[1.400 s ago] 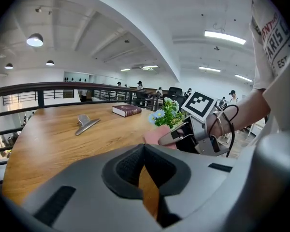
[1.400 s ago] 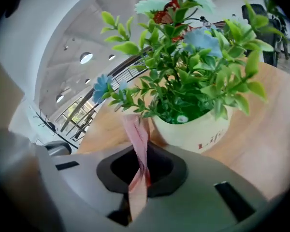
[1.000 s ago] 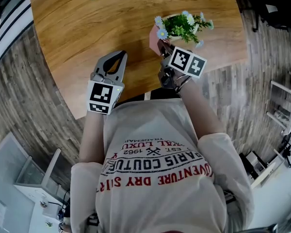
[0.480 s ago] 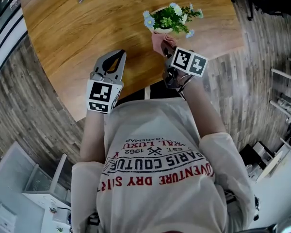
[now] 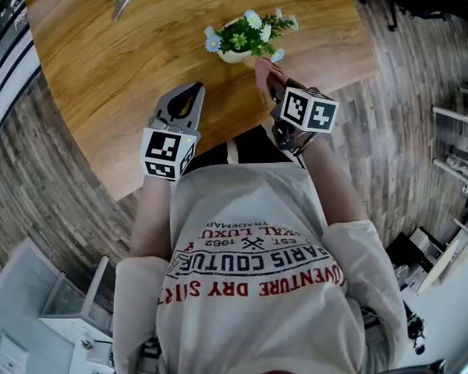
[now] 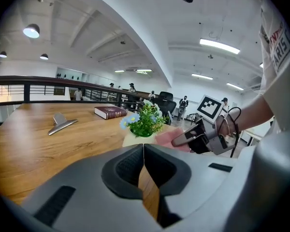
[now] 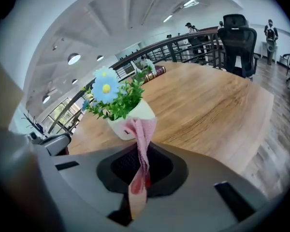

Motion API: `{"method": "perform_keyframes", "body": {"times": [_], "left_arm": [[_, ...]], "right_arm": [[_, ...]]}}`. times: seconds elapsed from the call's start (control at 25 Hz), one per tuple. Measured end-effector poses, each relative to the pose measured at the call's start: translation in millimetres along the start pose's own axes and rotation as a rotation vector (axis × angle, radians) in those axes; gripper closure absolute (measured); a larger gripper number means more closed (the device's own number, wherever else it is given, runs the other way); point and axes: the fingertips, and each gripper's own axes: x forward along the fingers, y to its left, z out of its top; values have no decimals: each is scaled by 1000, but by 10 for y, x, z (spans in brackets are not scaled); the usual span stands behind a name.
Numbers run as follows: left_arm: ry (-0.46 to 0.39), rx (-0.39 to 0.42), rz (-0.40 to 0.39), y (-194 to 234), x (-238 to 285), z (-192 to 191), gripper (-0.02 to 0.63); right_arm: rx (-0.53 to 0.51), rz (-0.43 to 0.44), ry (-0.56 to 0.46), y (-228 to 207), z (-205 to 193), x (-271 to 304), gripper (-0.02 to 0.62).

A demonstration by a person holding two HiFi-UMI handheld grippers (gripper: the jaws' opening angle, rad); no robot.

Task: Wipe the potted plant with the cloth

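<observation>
Pink cloth [image 7: 144, 129] is pinched in your right gripper [image 7: 141, 151]. Its jaws are pressed onto the fabric, and a bunched tail of it stands out past the tips. That free end reaches the white pot [image 7: 137, 116] low on the side facing you. It looks to be touching or nearly touching, but I cannot say whether it presses there.

The potted plant [image 5: 246, 37] stands upright on the wooden table [image 5: 140, 61], toward its right part and set back from the near edge. Your right gripper comes at it from that edge.

Your left gripper [image 5: 186, 101] is pressed together with nothing in it. It hovers over the table's near edge, well apart from the plant, so it is not steadying the pot.

By my reading the cloth is in hand and at the pot, so the wiping is at most barely begun. The pot's other sides and the leaves and blue flowers [image 7: 105, 90] are left to do.
</observation>
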Motion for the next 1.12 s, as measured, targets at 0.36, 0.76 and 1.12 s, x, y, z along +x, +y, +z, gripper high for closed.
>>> {"method": "perform_keyframes", "body": {"times": [0.36, 0.76, 1.12], "left_arm": [[64, 18, 50, -100, 459, -115, 398], [89, 254, 24, 3, 1182, -138, 104], [-27, 301, -147, -6, 1523, 85, 81]], "right_arm": [[-200, -19, -12, -542, 547, -22, 555], [-439, 4, -6, -864, 1074, 390, 555], [-551, 67, 1, -826, 1203, 681, 555]]}}
